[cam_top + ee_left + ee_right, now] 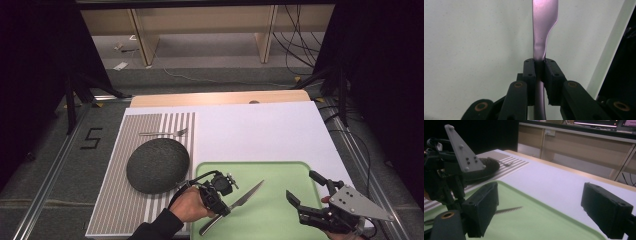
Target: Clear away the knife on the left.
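Note:
A silver table knife (243,197) lies at a slant over the green tray (272,220), blade pointing away to the right. My left gripper (222,206) is shut on the knife's handle, held by a hand in a dark sleeve. In the left gripper view the two jaws pinch the knife (543,32) just below the blade, at my left gripper (539,65), above the pale tray surface (474,50). My right gripper (303,187) is open over the tray's right side, nothing between its jaws. The right gripper view shows my right gripper (545,207) wide open and the serrated knife blade (509,210) beyond it.
A dark grey round plate (157,165) rests on the striped placemat (115,200) left of the tray, with a fork (164,133) behind it. A white sheet (260,130) covers the table's far half. Shelving and cables stand beyond the table.

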